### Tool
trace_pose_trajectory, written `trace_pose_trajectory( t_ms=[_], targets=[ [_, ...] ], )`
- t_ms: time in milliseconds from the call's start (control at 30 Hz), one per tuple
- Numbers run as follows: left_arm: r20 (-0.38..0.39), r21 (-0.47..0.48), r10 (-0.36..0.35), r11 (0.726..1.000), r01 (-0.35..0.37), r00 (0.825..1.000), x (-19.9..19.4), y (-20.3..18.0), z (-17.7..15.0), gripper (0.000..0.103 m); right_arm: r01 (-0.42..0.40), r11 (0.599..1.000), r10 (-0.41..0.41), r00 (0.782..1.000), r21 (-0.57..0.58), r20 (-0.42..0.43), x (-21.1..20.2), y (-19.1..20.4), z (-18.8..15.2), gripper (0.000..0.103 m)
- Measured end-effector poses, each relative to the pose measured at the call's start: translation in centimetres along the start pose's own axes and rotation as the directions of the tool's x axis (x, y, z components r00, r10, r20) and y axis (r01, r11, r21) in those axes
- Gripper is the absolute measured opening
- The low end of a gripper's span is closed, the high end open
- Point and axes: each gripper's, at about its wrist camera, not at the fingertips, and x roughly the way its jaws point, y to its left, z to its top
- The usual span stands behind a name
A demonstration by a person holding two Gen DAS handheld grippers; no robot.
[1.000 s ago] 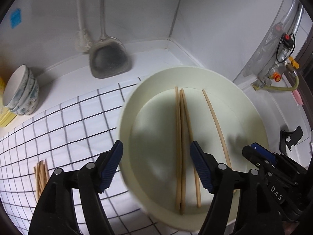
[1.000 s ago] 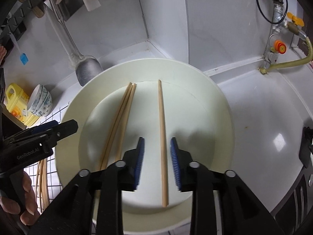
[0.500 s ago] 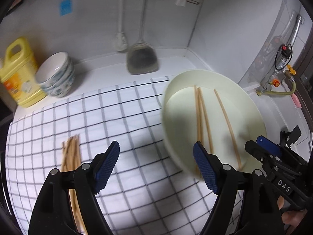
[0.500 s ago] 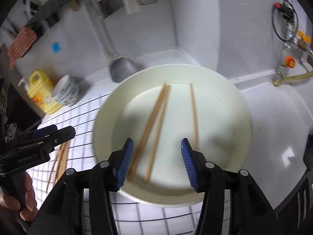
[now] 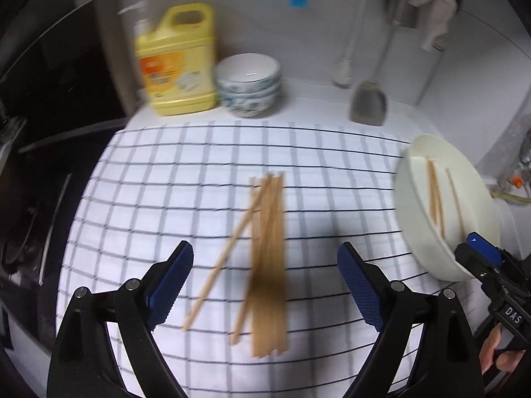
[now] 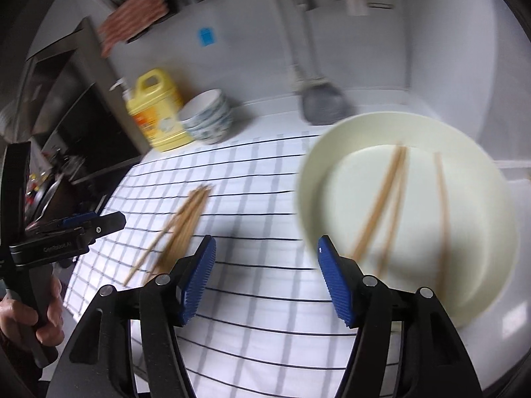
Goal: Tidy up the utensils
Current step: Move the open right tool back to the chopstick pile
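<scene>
A bundle of several wooden chopsticks (image 5: 265, 248) lies on a white checked cloth (image 5: 166, 199). It also shows in the right wrist view (image 6: 179, 225). My left gripper (image 5: 265, 282) is open and empty just above the bundle's near end. A cream plate (image 6: 481, 292) at the right holds three chopsticks (image 6: 388, 205). It also shows in the left wrist view (image 5: 418, 238). My right gripper (image 6: 264, 282) is open and empty over the cloth beside the plate's left rim.
A yellow detergent bottle (image 5: 176, 63) and stacked patterned bowls (image 5: 247, 84) stand at the back by the wall. A metal spatula (image 5: 368, 99) hangs against the wall. A dark sink edge (image 5: 39, 165) lies to the left.
Both grippers pulled back and swung left from over the plate. The right gripper opened wide. The left gripper now sits over the chopstick bundle on the cloth.
</scene>
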Motion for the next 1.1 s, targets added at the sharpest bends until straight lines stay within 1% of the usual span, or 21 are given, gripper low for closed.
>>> trace_pose_trajectory(
  t_ms=[67, 167, 233, 333, 467, 533, 567, 600, 700, 800, 900, 967, 1100],
  targets=[
    [-0.006, -0.033, 0.037, 0.999, -0.037, 0.999, -0.3, 2.1, -0.5, 0.087, -0.027, 1.0, 0.027, 0.999, -0.015, -0.017, 0.6, 1.4, -0.1, 0.061],
    [-0.008, -0.079, 0.059, 0.995, -0.059, 0.998, -0.9, 4.9, -1.0, 0.087, -0.05, 0.997, 0.048, 0.998, -0.052, -0.045, 1.5, 3.6, -0.4, 0.061],
    [-0.006, -0.084, 0.066, 0.994, -0.067, 0.998, -1.0, 6.1, -1.3, 0.087, -0.051, 0.997, 0.047, 0.997, -0.065, -0.063, 2.2, 4.8, -0.7, 0.063],
    [-0.009, -0.061, 0.078, 0.995, -0.078, 0.997, -0.6, 7.5, -1.5, 0.087, -0.042, 0.998, 0.037, 0.995, -0.054, -0.091, 3.6, 6.0, -1.1, 0.063],
    [-0.024, 0.016, 0.044, 0.999, -0.043, 0.999, 1.3, 8.6, -1.6, 0.087, 0.012, 0.999, -0.016, 0.993, -0.037, -0.118, 5.3, 7.4, -2.0, 0.063],
    [-0.051, 0.066, 0.017, 0.998, -0.014, 0.999, 2.6, 8.8, -1.5, 0.087, 0.044, 0.999, -0.044, 0.991, 0.001, -0.127, 6.1, 8.2, -2.5, 0.063],
    [-0.053, 0.083, -0.002, 0.997, 0.007, 0.999, 3.1, 8.7, -1.5, 0.087, 0.057, 0.998, -0.054, 0.99, 0.019, -0.128, 6.3, 8.5, -2.8, 0.063],
    [-0.049, 0.107, -0.024, 0.994, 0.03, 0.998, 3.5, 8.8, -1.5, 0.087, 0.069, 0.997, -0.065, 0.99, 0.027, -0.129, 6.5, 8.8, -3.0, 0.063],
    [-0.039, 0.173, -0.055, 0.983, 0.061, 0.998, 5.0, 8.7, -1.4, 0.087, 0.13, 0.99, -0.124, 0.985, 0.049, -0.122, 7.0, 9.9, -3.9, 0.063],
    [-0.03, 0.198, -0.11, 0.973, 0.114, 0.993, 6.2, 8.9, -1.2, 0.087, 0.18, 0.981, -0.173, 0.98, 0.072, -0.096, 6.9, 10.5, -4.7, 0.063],
    [-0.021, 0.229, -0.139, 0.963, 0.14, 0.99, 7.2, 8.9, -1.1, 0.087, 0.225, 0.97, -0.218, 0.973, 0.095, -0.078, 7.2, 10.8, -5.3, 0.063],
    [-0.021, 0.255, -0.149, 0.955, 0.149, 0.989, 7.7, 8.7, -1.3, 0.087, 0.241, 0.964, -0.234, 0.97, 0.114, -0.073, 7.4, 10.9, -5.5, 0.063],
    [-0.028, 0.298, -0.144, 0.943, 0.146, 0.989, 8.5, 8.5, -1.9, 0.087, 0.26, 0.956, -0.253, 0.965, 0.137, -0.067, 8.3, 10.9, -5.9, 0.063]
  ],
)
